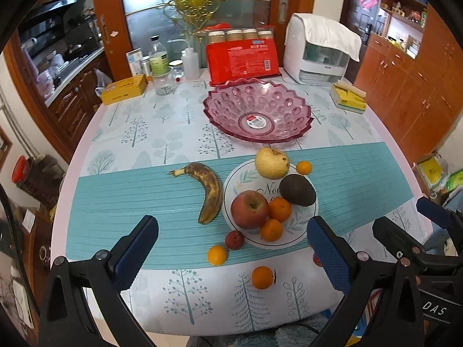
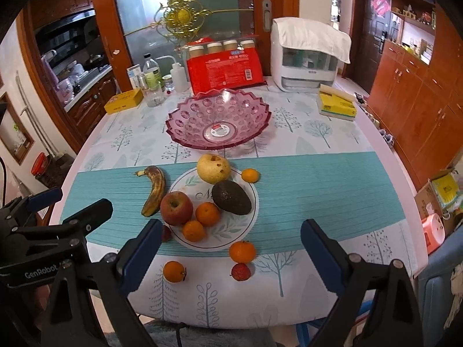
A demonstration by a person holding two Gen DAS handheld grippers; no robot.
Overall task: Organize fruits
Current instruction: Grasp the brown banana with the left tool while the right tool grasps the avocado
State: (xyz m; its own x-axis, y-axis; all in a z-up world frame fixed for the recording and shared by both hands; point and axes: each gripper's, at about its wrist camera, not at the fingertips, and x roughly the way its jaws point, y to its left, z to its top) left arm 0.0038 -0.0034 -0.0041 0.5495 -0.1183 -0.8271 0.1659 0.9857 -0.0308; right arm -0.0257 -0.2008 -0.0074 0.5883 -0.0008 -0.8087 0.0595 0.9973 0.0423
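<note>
A white plate [image 1: 303, 225] [image 2: 246, 228] holds a red apple [image 1: 249, 208] [image 2: 176, 207], a dark avocado [image 1: 297, 189] [image 2: 231, 197], a yellow pear [image 1: 272, 162] [image 2: 213, 167] and two tangerines [image 1: 279, 208] [image 2: 207, 213]. A brown banana [image 1: 210, 191] [image 2: 155, 191] lies left of the plate. Loose tangerines [image 1: 262, 277] [image 2: 242, 251] and small red fruits [image 1: 234, 239] [image 2: 240, 271] lie near the front edge. An empty pink glass bowl [image 1: 257, 112] [image 2: 218, 121] stands behind. My left gripper [image 1: 233, 245] and right gripper [image 2: 230, 250] are open and empty, above the table's front.
At the table's back stand a red package [image 1: 243, 60], jars, bottles, a glass [image 1: 164, 84], a yellow box [image 1: 124, 89] and a white appliance [image 1: 318, 52]. A yellow tissue pack [image 1: 348, 98] lies at the right. Wooden cabinets [image 1: 405, 92] flank the right side.
</note>
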